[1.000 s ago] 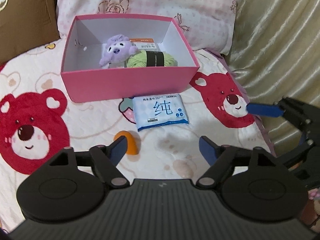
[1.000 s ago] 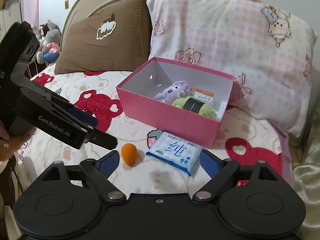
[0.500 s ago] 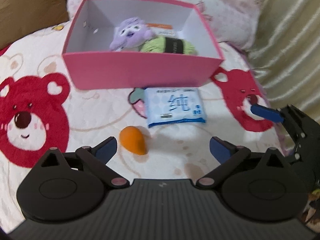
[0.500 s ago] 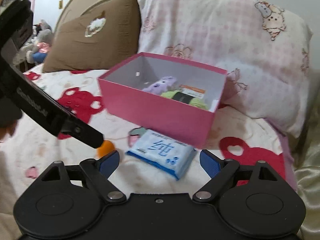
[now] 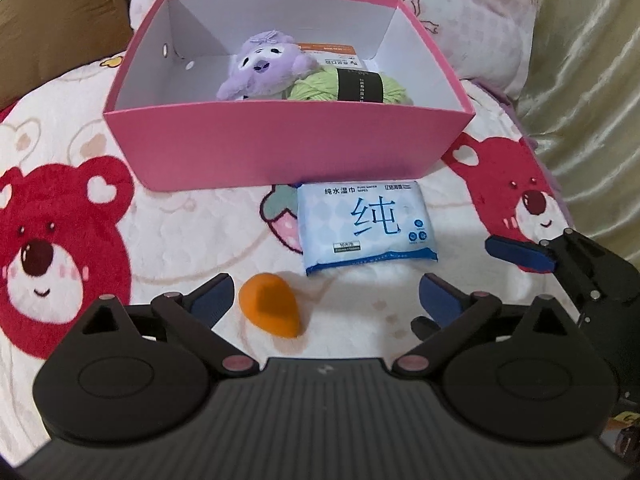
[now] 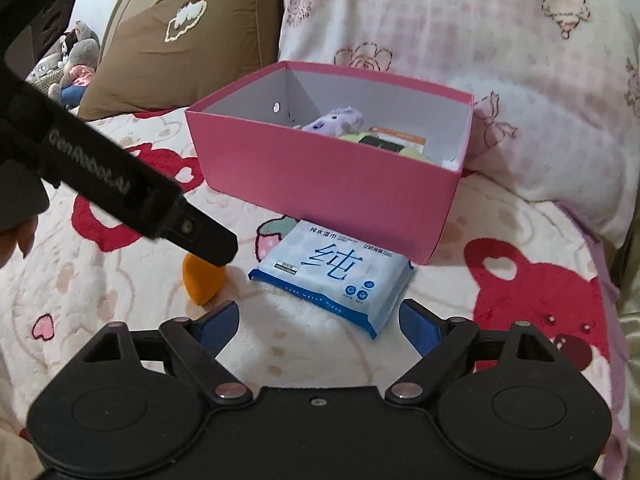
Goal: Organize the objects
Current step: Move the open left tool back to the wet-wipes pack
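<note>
An open pink box (image 5: 280, 148) (image 6: 328, 184) stands on the bed and holds a purple plush toy (image 5: 264, 66), a green yarn skein (image 5: 352, 88) and an orange-topped packet (image 5: 332, 54). A blue wet-wipes pack (image 5: 366, 226) (image 6: 332, 276) lies just in front of the box. An orange teardrop sponge (image 5: 272, 310) (image 6: 202, 278) lies left of the pack. My left gripper (image 5: 324, 300) is open and empty, low over the sponge, which lies between its fingers near the left one. My right gripper (image 6: 318, 324) is open and empty, close in front of the wipes pack.
The bedspread (image 5: 60, 240) has red bear prints. A pink checked pillow (image 6: 460, 28) and a brown pillow (image 6: 180, 40) lean behind the box. A gold curtain (image 5: 592, 80) hangs at the right. Plush toys (image 6: 76, 64) sit far left.
Both grippers have moved forward and lower towards the bed. The sponge now lies between the left gripper's fingers, and the wipes pack is closer to the right gripper.
</note>
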Tool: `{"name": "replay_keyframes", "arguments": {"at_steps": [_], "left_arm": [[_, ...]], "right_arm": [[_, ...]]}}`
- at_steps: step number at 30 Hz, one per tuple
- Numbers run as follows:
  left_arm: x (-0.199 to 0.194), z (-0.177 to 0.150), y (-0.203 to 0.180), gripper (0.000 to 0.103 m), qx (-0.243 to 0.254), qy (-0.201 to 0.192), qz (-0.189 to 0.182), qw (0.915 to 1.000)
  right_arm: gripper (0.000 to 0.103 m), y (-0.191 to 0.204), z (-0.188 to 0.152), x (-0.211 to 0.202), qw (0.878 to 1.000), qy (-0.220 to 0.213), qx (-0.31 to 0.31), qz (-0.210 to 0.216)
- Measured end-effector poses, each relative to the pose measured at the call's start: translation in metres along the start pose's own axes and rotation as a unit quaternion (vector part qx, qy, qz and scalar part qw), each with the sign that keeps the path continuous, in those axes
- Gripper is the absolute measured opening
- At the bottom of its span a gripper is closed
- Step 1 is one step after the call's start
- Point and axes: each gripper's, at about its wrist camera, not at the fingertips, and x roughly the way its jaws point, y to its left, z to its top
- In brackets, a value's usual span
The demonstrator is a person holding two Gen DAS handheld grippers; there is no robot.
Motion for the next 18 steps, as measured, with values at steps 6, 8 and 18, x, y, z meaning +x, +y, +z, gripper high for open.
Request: {"name": "replay_keyframes", "arguments": {"at_steps": [6, 8, 18], "left_arm": [[0.022, 0.006, 0.0, 0.1, -0.007, 0.001, -0.032, 0.9994], [0.028, 0.007, 0.0, 0.1, -0.01, -0.005, -0.031, 0.9995], [0.063, 0.018, 0.007, 0.095, -0.032, -0.005, -0.05, 0.9983]], "right_arm": [[0.09, -0.008, 0.0, 0.017, 1.0, -0.005, 0.013, 0.017], [0.09, -0.01, -0.001, 0.023, 1.0, -0.006, 0.015, 0.026], [0.09, -0.033, 0.003, 0.05, 0.995, -0.016, 0.085, 0.039]]}}
